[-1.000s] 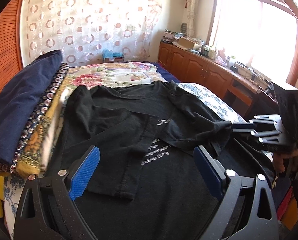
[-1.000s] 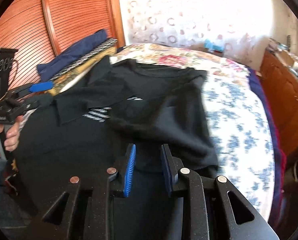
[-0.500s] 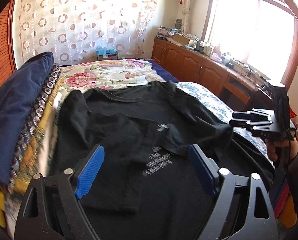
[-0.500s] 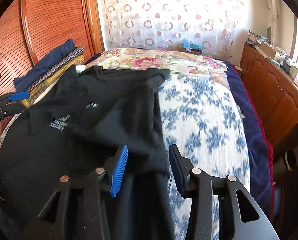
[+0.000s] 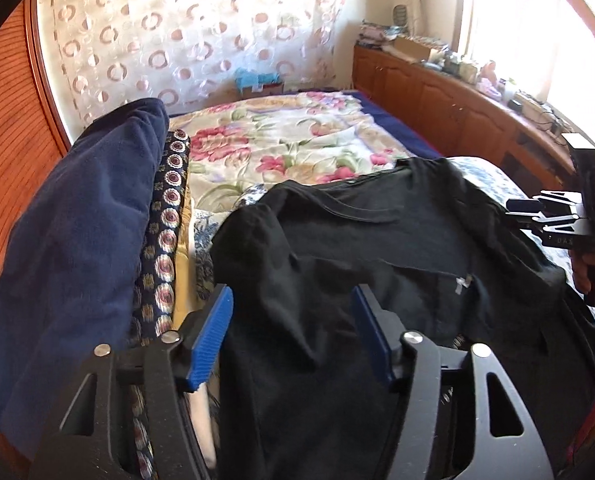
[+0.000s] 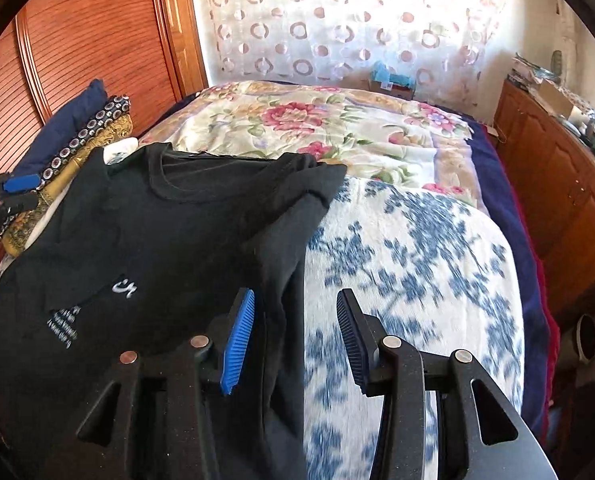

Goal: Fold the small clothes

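Note:
A black T-shirt [image 5: 377, 264] lies on the bed with both sleeves folded in over its body; it also shows in the right wrist view [image 6: 169, 248], with a small white print. My left gripper [image 5: 291, 332] is open and empty, over the shirt's left shoulder and side edge. My right gripper [image 6: 293, 336] is open and empty, over the shirt's right folded edge where it meets the blue-flowered cover. The right gripper also shows at the right edge of the left wrist view [image 5: 545, 216].
A stack of folded cloth with a navy piece on top [image 5: 69, 248] lies along the bed's left side. A flowered quilt [image 6: 317, 128] covers the far half and a blue-flowered cover [image 6: 409, 280] the near right. Wooden cabinets [image 5: 449, 108] line the right wall.
The right gripper let go of the sleeve, opened wider and moved to the shirt's right edge. The left gripper moved left to the shirt's shoulder, with its jaws narrower.

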The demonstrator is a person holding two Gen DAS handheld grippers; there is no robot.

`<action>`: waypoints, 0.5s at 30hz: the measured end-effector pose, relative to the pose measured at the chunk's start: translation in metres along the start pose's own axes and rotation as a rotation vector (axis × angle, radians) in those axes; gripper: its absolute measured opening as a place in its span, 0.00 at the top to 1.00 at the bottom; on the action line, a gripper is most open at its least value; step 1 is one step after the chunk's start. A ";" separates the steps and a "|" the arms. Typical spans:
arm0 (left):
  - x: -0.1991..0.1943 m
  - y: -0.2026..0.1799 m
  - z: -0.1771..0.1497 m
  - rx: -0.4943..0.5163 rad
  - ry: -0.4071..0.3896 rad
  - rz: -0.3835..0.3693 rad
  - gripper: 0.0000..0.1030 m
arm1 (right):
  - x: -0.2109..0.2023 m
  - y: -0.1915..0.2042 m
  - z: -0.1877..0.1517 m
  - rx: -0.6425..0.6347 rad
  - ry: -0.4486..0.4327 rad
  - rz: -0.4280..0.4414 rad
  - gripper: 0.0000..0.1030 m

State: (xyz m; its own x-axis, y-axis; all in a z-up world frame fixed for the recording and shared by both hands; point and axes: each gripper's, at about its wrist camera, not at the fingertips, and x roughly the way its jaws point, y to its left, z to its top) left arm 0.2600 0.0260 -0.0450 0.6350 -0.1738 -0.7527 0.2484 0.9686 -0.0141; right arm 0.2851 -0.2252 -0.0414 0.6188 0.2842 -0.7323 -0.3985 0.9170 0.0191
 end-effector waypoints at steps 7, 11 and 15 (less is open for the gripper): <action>0.037 0.003 0.027 -0.014 0.054 0.041 0.42 | 0.030 -0.009 0.028 -0.005 0.010 0.059 0.56; 0.060 0.010 0.032 -0.029 0.097 0.063 0.42 | 0.044 -0.009 0.040 -0.010 0.018 0.067 0.46; 0.072 0.011 0.034 -0.023 0.113 0.082 0.42 | 0.064 -0.010 0.047 -0.028 0.059 0.045 0.46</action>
State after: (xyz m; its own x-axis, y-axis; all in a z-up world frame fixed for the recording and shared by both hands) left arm 0.3332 0.0185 -0.0770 0.5660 -0.0737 -0.8211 0.1812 0.9828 0.0366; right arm 0.3603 -0.2032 -0.0562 0.5591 0.3075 -0.7700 -0.4443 0.8952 0.0349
